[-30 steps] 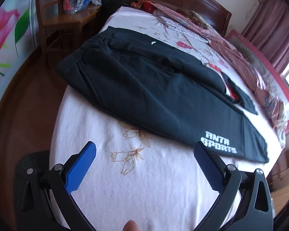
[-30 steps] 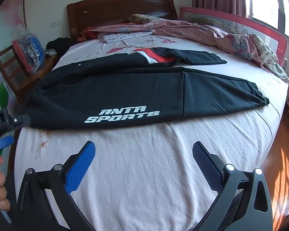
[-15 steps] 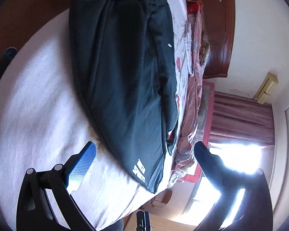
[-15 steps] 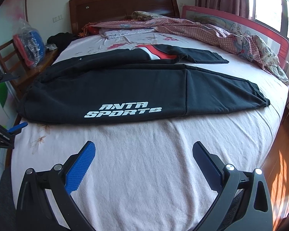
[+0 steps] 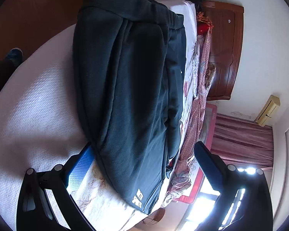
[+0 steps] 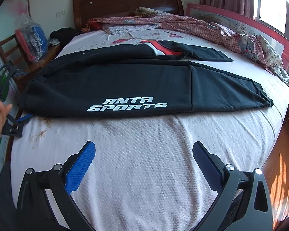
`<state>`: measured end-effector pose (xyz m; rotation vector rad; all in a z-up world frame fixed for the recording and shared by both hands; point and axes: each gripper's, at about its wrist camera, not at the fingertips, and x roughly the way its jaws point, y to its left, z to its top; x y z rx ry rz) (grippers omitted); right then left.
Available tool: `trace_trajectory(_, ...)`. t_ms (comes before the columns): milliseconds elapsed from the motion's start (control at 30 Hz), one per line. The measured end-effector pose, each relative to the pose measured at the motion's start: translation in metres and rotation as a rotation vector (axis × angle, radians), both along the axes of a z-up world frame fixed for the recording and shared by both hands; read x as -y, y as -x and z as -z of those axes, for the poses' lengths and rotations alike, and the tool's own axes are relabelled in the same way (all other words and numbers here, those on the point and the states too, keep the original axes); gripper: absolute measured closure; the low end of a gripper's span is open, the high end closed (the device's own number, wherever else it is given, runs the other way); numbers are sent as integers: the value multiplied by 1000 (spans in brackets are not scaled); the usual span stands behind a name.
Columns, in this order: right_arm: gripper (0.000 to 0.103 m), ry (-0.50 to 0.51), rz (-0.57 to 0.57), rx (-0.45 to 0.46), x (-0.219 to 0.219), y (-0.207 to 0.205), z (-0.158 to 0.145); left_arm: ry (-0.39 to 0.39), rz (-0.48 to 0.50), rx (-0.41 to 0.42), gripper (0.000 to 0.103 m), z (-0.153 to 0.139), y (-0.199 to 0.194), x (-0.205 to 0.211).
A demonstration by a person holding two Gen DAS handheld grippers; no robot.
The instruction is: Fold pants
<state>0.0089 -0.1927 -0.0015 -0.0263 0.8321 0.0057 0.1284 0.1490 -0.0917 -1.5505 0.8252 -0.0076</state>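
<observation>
Black pants [image 6: 136,84] flat across bed [image 6: 144,154], one leg over the other; left hand-held gripper [image 5: 142,156], rolled sideways at the waist-end edge, fingers apart, should bite both layers squarely; right hand-held gripper [image 6: 144,154] hovers level, spread, empty, well short.

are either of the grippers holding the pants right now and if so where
No, nothing is held. The left gripper is open, with one finger slid under the waist-end edge of the pants. The right gripper is open above the sheet.
</observation>
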Motion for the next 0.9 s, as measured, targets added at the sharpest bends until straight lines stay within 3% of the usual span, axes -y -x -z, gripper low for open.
trace_trajectory(133, 3, -5, -2, 0, 1, 0, -1, -27, -22, 59, 2, -4, -5, -1)
trace_trajectory(167, 3, -8, -1, -1, 1, 0, -1, -45, -17, 43, 11, -4, -6, -1)
trace_trajectory(200, 3, -10, 2, -3, 2, 0, -1, -69, 2, 31, 41, -5, -8, 0)
trace_trajectory(233, 3, -17, 8, -6, 4, -1, -1, -93, 32, 21, 58, -3, -11, 1)
trace_trajectory(267, 3, -27, 16, -11, 7, -2, -1, -102, 56, -14, 91, 1, -12, 1)
trace_trajectory(400, 3, -115, 52, -34, 27, -8, -1, -77, 41, -21, 94, 9, -2, -7)
trace_trajectory(467, 3, -243, 56, -67, 47, -16, -2, -58, 36, 1, 94, 5, 0, -8)
trace_trajectory(600, 3, -669, 140, -129, 110, -34, 7, -24, 52, 58, 95, -13, -2, -9)
trace_trajectory(733, 6, -1122, 254, -182, 158, -53, 39, -29, 77, 92, 95, -32, -9, -8)
trace_trajectory(800, 8, -1226, 284, -188, 167, -62, 50, -35, 89, 114, 95, -41, -12, -10)
trace_trajectory(900, 12, -1237, 319, -184, 169, -74, 57, -42, 97, 123, 95, -45, -16, -12)
